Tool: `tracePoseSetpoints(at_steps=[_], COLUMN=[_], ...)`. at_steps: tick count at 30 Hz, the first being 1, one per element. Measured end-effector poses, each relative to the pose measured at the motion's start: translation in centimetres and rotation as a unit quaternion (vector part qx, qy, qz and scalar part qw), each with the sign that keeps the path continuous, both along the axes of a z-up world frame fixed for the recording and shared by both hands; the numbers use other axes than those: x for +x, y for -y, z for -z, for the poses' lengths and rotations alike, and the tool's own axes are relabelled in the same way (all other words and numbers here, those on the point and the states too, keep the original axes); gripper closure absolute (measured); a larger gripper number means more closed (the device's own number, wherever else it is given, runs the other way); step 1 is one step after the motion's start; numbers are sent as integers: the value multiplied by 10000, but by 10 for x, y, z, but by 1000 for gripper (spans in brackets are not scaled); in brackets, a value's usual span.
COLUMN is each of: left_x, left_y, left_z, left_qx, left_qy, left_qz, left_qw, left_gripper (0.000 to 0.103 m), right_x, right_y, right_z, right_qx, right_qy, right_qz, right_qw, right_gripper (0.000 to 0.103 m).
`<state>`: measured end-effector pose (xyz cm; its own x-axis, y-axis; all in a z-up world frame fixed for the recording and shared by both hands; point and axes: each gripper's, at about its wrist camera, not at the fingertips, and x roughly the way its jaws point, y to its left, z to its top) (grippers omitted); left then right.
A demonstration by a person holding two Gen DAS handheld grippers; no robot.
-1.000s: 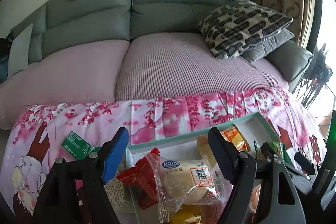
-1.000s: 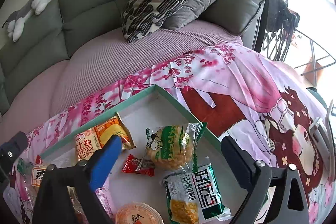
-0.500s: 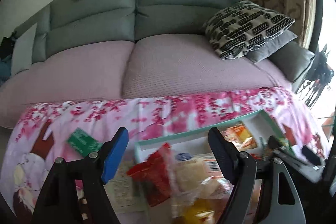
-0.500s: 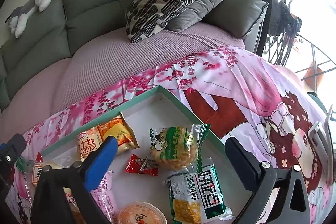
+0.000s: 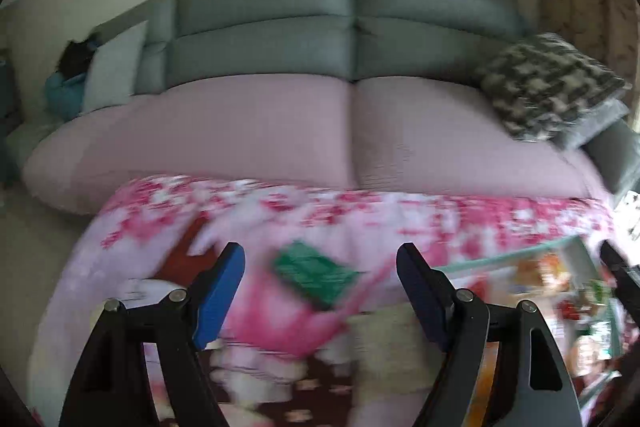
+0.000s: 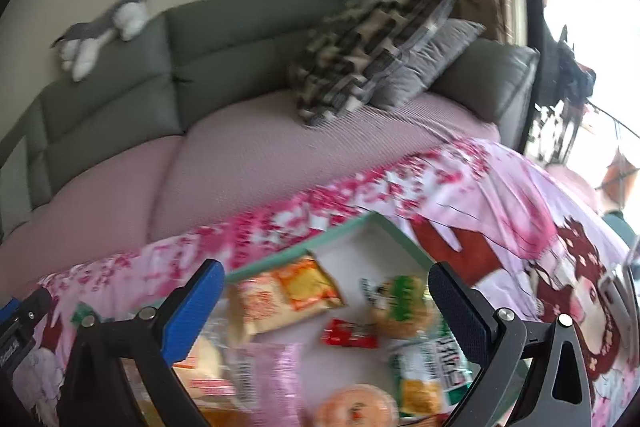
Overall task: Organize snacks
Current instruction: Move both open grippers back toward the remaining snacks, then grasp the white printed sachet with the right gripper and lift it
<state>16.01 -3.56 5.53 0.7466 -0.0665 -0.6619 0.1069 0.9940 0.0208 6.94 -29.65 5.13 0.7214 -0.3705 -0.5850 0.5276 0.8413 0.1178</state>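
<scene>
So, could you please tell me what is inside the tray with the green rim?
The tray holds snack packets: an orange one, a small red one, a green-and-white bag and a round cup. The right gripper covers some of the near side.

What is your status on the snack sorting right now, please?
Left gripper open, empty, green packet on cloth ahead. Right gripper open, empty, over tray of snacks. Nothing in the way.
</scene>
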Motion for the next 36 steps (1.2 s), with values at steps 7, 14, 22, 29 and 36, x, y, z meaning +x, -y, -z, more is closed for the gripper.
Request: tracePoseSetpoints(at_steps=[7, 14, 22, 29, 36], left_x=[10, 13, 27, 32, 36], left_y=[-93, -142, -122, -108, -102], left_z=[10, 37, 68, 74, 84], left_qx=[-245, -260, 129, 297, 487], left_qy=[-277, -738, -1277, -1398, -1608], left_qz=[-1145, -1892, -1497, -1322, -1269], left_qw=[9927, 9788, 9804, 9809, 9776], left_gripper=[24, 24, 24, 24, 24], right_x=[18, 38, 56, 59, 67], right_y=[-61, -125, -168, -186, -188], right_z=[-10, -2, 26, 37, 51], right_qx=[-212, -332, -324, -327, -51], right_qy=[262, 112, -430, -630, -898], right_qz=[-1073, -2157, -2837, -3146, -3268], right_qw=[9937, 9758, 9574, 9466, 9408], right_gripper=[0, 0, 0, 0, 0])
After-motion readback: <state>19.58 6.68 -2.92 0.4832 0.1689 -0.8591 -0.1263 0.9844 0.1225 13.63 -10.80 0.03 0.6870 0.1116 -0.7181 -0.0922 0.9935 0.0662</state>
